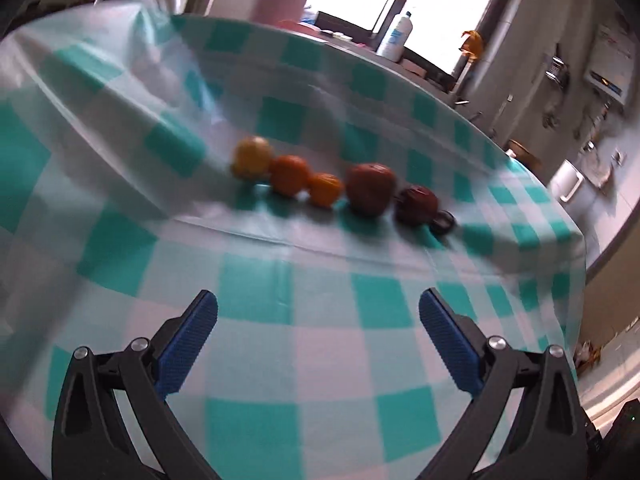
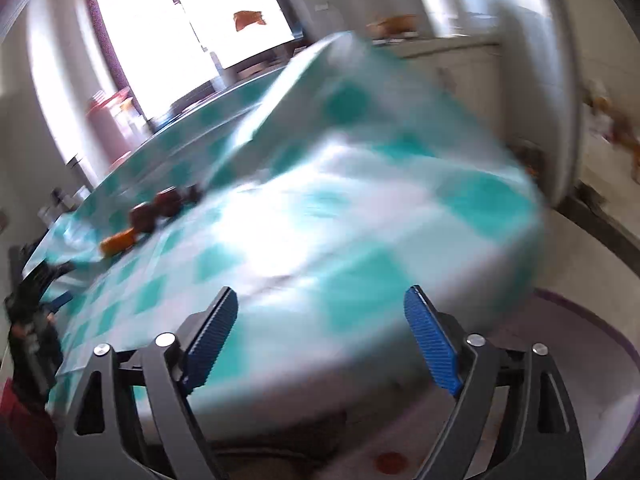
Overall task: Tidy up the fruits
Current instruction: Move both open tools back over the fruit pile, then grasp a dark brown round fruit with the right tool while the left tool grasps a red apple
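Fruit sits in a touching row mid-table: yellow fruit [image 1: 252, 157], two oranges [image 1: 289, 175], two red apples [image 1: 371, 189], probably firm and smooth. Your left gripper [image 1: 318, 312] and right gripper [image 2: 321, 308] gape empty; take each fruit across its widest middle.

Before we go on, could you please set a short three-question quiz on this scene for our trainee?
1. True or false: the fruits on the checked tablecloth lie in a row.
2. Which fruit sits at the left end of the row in the left wrist view? A) yellow fruit B) large red apple C) small dark red fruit
3. Fill in: the jaws of the left gripper and the right gripper are both ____ and hold nothing.

Key:
1. True; two oranges lie between the yellow fruit and the large red apple.
2. A.
3. Open.
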`<state>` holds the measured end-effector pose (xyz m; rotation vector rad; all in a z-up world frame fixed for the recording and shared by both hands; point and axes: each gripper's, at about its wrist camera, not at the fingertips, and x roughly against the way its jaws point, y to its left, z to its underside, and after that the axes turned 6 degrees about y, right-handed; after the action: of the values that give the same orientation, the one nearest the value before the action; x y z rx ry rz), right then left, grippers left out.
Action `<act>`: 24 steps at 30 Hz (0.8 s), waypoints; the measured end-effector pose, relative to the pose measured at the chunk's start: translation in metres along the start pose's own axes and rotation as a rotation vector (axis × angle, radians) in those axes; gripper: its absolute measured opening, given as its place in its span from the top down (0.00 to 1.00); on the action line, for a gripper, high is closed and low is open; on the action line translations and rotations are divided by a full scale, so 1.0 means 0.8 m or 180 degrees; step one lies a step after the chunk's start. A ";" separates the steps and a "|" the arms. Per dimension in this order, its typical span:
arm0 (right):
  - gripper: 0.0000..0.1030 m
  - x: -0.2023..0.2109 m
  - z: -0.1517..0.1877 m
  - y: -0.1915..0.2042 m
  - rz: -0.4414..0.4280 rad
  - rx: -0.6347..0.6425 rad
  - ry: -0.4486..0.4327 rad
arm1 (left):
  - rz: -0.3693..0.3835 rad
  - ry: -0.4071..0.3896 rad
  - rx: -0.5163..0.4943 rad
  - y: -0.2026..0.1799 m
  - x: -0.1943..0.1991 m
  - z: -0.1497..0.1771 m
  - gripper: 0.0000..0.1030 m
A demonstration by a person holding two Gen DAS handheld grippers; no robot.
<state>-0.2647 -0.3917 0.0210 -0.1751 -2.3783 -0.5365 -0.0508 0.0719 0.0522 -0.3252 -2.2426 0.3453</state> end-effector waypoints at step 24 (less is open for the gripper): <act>0.35 -0.372 -0.176 0.296 0.0642 0.1004 0.0921 | -0.0109 0.0237 0.0525 0.081 -0.045 -0.025 0.02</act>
<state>0.1079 -0.2314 0.0014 -0.1793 -2.0986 -0.0805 -0.0048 0.1226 0.0166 -0.2085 -2.1283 0.4887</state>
